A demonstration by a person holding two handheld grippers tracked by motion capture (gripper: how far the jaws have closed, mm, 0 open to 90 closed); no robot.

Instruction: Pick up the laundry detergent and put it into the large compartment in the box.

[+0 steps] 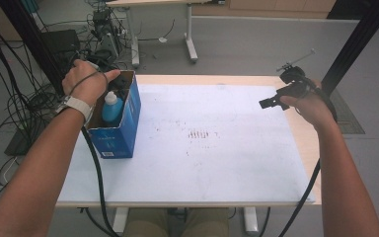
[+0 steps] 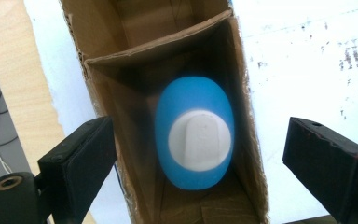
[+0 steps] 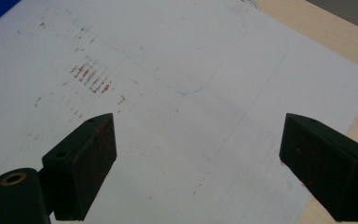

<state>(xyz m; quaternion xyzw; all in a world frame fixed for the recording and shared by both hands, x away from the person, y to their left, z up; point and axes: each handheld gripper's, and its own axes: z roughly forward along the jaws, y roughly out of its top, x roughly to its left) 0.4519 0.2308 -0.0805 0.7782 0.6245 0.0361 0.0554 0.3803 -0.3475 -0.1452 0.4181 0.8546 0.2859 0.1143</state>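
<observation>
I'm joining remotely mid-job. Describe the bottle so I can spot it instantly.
Find the white-topped table, then the open blue cardboard box at its left edge. Standing upright inside the box is the blue plastic bottle. Its white cap is the only pale, rounded thing against the brown inner walls.

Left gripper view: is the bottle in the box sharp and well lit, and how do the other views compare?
Left gripper view: blue bottle soft-edged, box interior shadowed. Right gripper view: white sheet evenly lit, stains crisp. High view: even light, no glare.
</observation>
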